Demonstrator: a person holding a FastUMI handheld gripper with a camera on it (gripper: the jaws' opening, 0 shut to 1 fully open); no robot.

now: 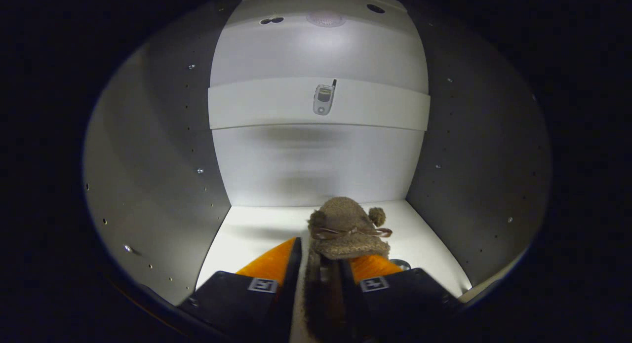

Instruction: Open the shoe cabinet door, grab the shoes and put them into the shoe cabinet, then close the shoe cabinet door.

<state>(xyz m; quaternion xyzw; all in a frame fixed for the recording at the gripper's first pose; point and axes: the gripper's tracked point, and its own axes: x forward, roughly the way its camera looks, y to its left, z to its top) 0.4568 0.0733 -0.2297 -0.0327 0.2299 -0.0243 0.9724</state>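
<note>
Fuzzy shoe (348,229) is clamped by hand-held gripper (320,271) at lower centre, inside cabinet (148,175); best lowered flat before release.

A home-style shoe cabinet (148,150) interior: pale side walls with peg holes, a shelf (276,103) above its floor holding a phone (323,98).

walls: pale panels (148,150) | shelf (316,106): white | light: dim
</note>
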